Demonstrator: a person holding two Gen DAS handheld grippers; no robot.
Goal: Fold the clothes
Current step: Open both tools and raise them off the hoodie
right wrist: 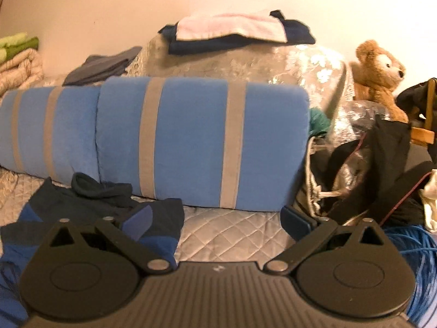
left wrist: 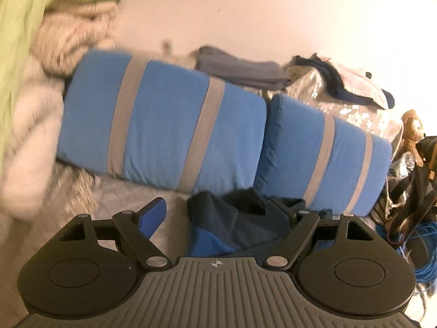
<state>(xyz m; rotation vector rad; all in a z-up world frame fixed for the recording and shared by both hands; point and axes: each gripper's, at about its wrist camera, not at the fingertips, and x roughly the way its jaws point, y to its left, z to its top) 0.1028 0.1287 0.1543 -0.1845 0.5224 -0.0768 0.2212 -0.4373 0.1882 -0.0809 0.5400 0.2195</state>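
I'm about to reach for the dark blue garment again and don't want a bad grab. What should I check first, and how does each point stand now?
1. Left gripper open, nothing pinched: ok.
2. Right gripper open and empty: ok.
3. Dark blue garment lying flat: not ok, it is crumpled on the quilted cover.
4. Garment clear of the striped blue pillows: not ok, it lies against them.
5. Blue cable away from the garment: ok.
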